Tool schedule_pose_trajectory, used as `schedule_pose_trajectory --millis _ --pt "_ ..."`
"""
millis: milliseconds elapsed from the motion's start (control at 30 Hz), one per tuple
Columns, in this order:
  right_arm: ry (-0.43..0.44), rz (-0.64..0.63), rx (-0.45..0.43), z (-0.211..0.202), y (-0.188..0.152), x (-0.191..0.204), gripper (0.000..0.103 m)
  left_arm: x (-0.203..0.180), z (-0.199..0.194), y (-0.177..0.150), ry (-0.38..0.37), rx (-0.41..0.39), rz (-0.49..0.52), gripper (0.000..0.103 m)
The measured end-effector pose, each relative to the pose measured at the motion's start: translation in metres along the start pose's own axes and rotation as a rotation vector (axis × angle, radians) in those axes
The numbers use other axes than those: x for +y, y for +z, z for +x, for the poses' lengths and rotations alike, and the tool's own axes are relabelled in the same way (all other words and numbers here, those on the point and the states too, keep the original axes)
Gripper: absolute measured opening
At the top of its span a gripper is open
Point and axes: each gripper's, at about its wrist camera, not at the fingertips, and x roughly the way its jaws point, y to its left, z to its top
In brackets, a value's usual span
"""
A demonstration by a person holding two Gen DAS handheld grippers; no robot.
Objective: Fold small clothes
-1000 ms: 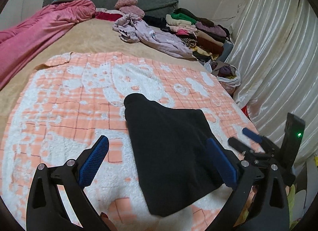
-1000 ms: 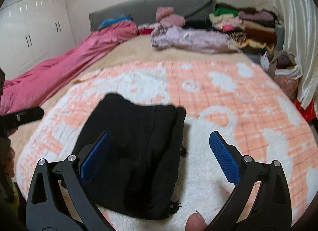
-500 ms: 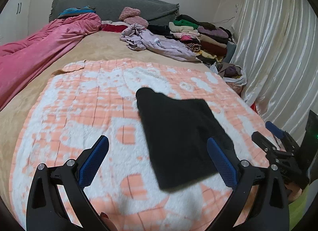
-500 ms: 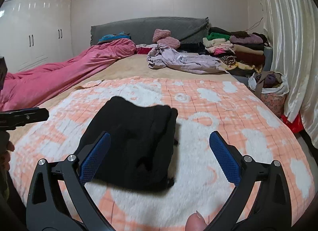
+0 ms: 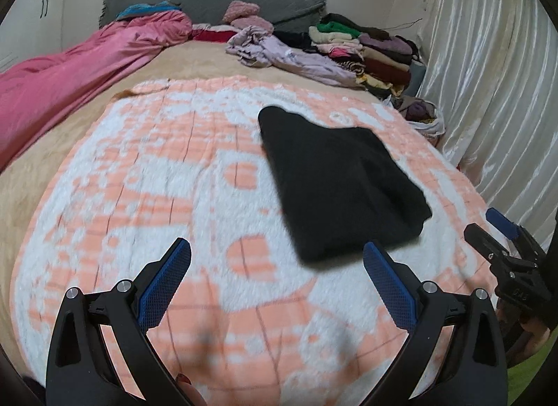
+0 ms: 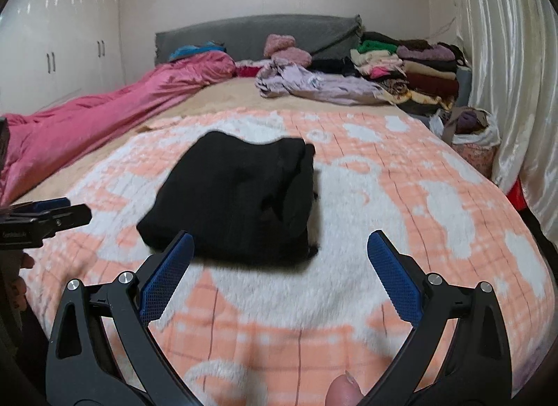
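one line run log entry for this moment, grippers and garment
left gripper: open, empty | right gripper: open, empty | black garment: folded, lying on orange-white blanket, untouched

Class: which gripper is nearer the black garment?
Right, slightly. The right gripper sits just short of the black garment's near edge; the left gripper hangs back, off its left corner.

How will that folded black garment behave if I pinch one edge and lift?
The black garment looks like soft knit lying in loose layers, so it will probably droop and unfold. It seems light. The fluffy orange-and-white blanket beneath may grip it slightly, so dragging could bunch it.
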Motion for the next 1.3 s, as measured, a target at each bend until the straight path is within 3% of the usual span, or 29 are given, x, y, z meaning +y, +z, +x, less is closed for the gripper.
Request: schedule_pose_trajectory --millis 267,1300 --pt "-0.044 -0.003 0.139 0.02 -0.03 0.012 0.094 0.013 0.008 -0.035 0.014 0.059 -0.018 0.099" --pt "-0.058 0.0 0.121 0.025 -0.034 0.013 0.094 0.018 0.018 -0.043 0.062 0.073 -0.041 0.099"
